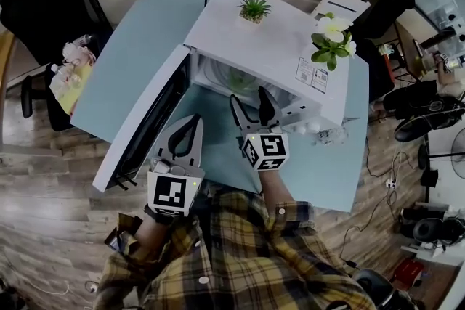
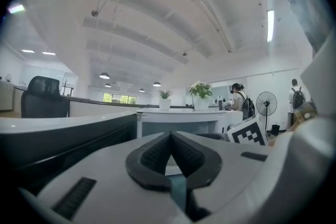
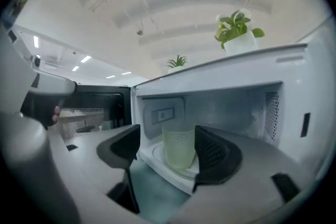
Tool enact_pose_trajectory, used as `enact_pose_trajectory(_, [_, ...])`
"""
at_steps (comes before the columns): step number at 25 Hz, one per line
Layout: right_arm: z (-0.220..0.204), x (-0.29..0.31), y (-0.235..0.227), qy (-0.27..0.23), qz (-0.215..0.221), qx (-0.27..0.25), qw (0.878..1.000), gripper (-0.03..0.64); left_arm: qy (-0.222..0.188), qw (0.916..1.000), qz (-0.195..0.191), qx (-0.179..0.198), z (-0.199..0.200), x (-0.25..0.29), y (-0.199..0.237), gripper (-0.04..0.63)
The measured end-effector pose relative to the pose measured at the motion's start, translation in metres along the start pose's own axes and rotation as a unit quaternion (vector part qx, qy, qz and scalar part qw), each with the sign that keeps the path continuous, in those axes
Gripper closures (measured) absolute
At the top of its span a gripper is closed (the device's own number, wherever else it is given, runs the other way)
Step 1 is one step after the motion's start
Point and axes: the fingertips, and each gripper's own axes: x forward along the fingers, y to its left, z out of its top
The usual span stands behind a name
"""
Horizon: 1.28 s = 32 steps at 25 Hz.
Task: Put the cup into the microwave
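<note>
Pale blue desk on wood-look flooring carries everything, and both tools hang over its near edge. Nearest is the left claw, with its jaws closed together on nothing. It sits just beside the inner face of the open microwave door, which swings out toward the near left corner. A little farther on, the right claw has its jaws spread apart and empty, with the tips at the mouth of the microwave.

Past those tips the pale green cup stands upright on the turntable inside the cavity. It appears to be clear of both jaws, so the placing looks done.

What is left, I judge, is to back out and shut the door. Keep the right claw spread and draw it straight back toward the near edge. Lift it slightly over the cavity's front lip, so neither jaw clips the cup or drags the turntable. Only then should the left claw push the door closed, slowly, so the jolt does not shake the small plant and the flowering one on top.
</note>
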Motion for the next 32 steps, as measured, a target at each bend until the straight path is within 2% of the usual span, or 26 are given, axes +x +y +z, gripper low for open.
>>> enact_pose_trajectory(6, [0.023,-0.033,0.005,-0.015,0.019,0.010,1.000,0.306,-0.005,0.9998,-0.020,-0.005,0.006,0.001,-0.008,0.604])
enact_pose_trajectory(8, [0.030,-0.045,0.007,-0.023,0.023,0.006,0.999,0.350,-0.003,0.9996,-0.026,-0.007,0.006,0.001,-0.010,0.604])
enact_pose_trajectory(13, [0.039,-0.076,0.011,-0.021,0.040,0.019,0.999,0.401,-0.003,0.9993,-0.035,-0.007,0.008,0.000,-0.014,0.604])
enact_pose_trajectory(22, [0.068,-0.114,0.000,-0.037,0.026,0.032,0.998,0.565,0.000,0.9989,-0.046,-0.008,0.011,0.003,-0.022,0.604])
enact_pose_trajectory(32, [0.077,-0.128,-0.010,-0.030,0.022,0.045,0.998,0.614,0.003,0.9976,-0.070,-0.002,0.016,0.010,-0.030,0.603])
